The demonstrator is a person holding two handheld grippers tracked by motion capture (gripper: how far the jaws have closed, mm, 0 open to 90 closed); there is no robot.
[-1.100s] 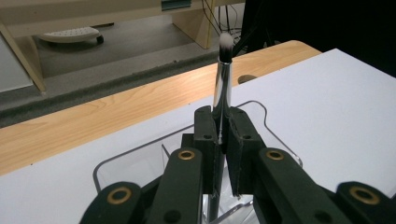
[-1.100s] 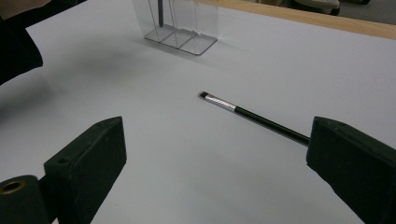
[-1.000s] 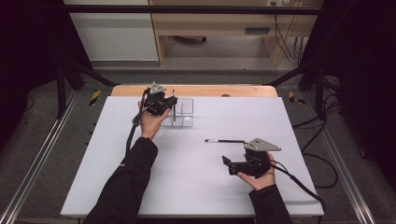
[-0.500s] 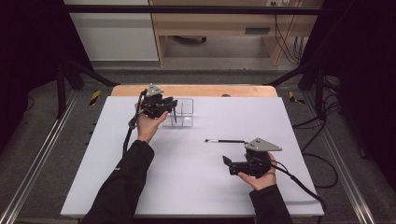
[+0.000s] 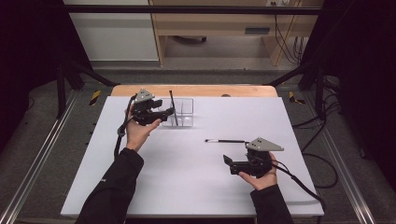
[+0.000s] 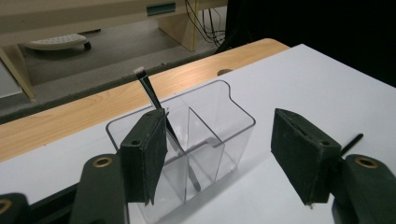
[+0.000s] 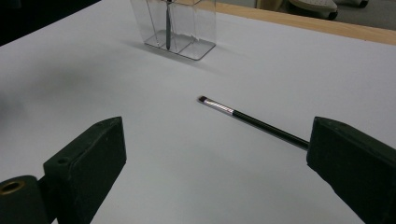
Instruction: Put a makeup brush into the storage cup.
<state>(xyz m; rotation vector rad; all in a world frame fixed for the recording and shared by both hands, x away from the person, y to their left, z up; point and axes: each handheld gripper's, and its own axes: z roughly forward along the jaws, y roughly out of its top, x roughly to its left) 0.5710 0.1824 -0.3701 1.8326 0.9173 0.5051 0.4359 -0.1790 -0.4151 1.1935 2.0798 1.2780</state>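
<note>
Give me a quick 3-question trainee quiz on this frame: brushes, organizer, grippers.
1. True or false: the brush in the clear organizer lies flat on its floor.
2. Where is the second brush? A) in the organizer B) flat on the white table C) between the right gripper's pads
3. Fill in: the left gripper has its jaws ____, gripping nothing.

Key
1. False: the standing brush leans upright in a compartment, handle end down.
2. B: it lies ahead of the open right gripper.
3. open: they have just been opening, the organizer beyond them.
</note>
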